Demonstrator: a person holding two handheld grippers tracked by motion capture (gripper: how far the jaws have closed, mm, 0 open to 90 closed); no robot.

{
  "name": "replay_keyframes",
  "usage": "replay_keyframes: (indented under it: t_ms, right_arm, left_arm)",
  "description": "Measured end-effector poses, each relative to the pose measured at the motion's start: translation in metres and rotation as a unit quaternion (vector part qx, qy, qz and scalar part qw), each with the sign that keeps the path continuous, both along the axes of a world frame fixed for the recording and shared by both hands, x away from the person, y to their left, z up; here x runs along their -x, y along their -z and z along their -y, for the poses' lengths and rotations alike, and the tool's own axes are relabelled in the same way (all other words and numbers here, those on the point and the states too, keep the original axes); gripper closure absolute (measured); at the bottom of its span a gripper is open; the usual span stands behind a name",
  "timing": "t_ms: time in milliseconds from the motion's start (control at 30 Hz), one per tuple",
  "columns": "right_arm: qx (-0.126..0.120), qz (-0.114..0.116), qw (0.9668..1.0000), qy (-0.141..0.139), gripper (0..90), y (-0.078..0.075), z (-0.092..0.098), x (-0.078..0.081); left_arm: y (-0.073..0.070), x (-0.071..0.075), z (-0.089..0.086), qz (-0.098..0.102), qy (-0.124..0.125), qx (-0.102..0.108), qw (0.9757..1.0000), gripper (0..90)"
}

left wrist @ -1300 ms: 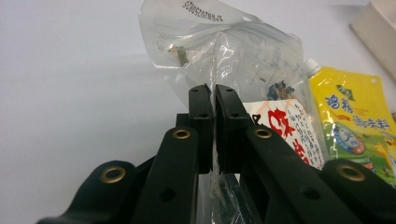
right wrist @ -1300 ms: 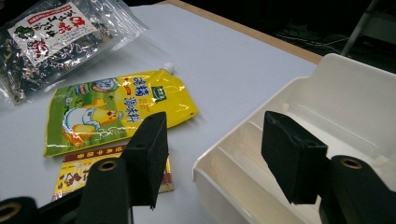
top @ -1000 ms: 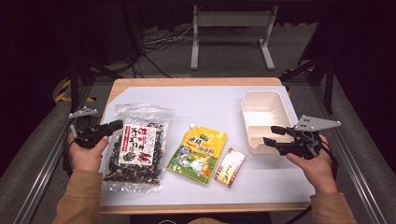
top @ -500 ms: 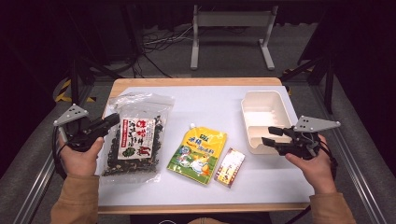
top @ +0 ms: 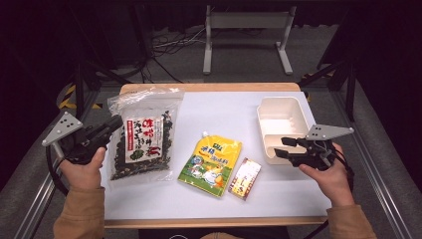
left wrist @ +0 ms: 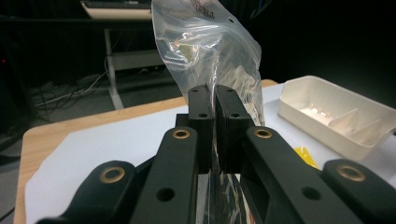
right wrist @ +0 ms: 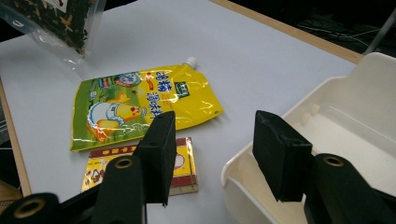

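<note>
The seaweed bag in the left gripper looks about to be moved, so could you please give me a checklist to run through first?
1. Left gripper shut on the seaweed bag: ok.
2. Grip sits on the bag's clear edge, not its contents: ok.
3. Bag fully off the table: cannot tell.
4. White tray has nothing in it: ok.
5. Right gripper open, holding nothing, at the tray's near rim: ok.
6. Yellow pouch and small packet lie apart from the bag: ok.
</note>
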State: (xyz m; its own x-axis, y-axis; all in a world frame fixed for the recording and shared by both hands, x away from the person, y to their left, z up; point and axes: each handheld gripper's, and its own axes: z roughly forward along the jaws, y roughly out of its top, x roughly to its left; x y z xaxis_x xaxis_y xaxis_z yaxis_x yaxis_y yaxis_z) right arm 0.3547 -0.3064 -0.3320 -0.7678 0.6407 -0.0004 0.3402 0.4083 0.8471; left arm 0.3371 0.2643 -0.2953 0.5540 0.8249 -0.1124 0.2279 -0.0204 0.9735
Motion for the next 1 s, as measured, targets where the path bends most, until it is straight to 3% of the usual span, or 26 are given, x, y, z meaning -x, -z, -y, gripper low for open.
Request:
replay_keyframes:
  t_ms: [133, 433, 700, 1000]
  right_arm:
    - [-0.003, 0.004, 1.0, -0.009, 48.8, -0.004, -0.005, 0.0]
    - [0.02, 0.003, 0.9993, -0.031, 48.8, -0.017, -0.02, -0.003]
    - [0.039, 0.017, 0.9978, -0.051, 48.6, -0.035, -0.041, -0.004]
    - [0.042, 0.024, 0.9963, -0.071, 46.9, -0.052, -0.056, -0.007]
  left_arm:
    - [-0.001, -0.001, 0.001, 0.009, 0.006, 0.008, 0.9999, 86.6]
    - [-0.003, -0.002, 0.015, 0.027, 0.029, 0.011, 0.9991, 86.4]
    - [-0.006, -0.006, 0.036, 0.039, 0.064, 0.009, 0.9972, 86.3]
    - [-0.011, -0.003, 0.061, 0.057, 0.096, 0.011, 0.9937, 86.3]
